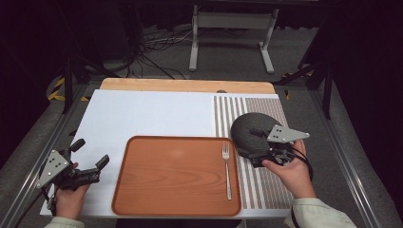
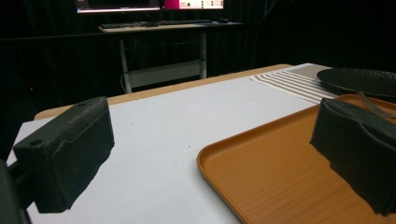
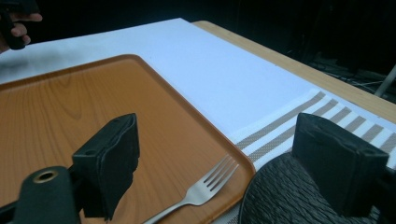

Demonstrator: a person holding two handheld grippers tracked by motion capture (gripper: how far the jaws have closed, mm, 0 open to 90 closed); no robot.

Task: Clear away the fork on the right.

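An orange tray point(image 1: 176, 178) lies at the table's front middle, with a silver fork point(image 1: 227, 171) lying lengthwise near its right edge. To its right a dark textured plate point(image 1: 247, 124) rests on a striped placemat point(image 1: 266, 190). My right gripper point(image 1: 253, 146) hovers open over the plate's near side. In the right gripper view, one jaw of that gripper point(image 3: 224, 154) stands over the tray point(image 3: 70, 102) and the other over the plate point(image 3: 289, 196), with the fork point(image 3: 205, 186) between. My left gripper point(image 1: 90, 152) is open, left of the tray point(image 2: 280, 177), with nothing between its jaws point(image 2: 210, 140).
A white sheet point(image 1: 152, 114) covers most of the table, with a wooden strip point(image 1: 185, 85) along the far edge. Metal frame rails run down both sides. Beyond the table stand a white stand point(image 1: 233, 21) and floor cables point(image 1: 157, 52).
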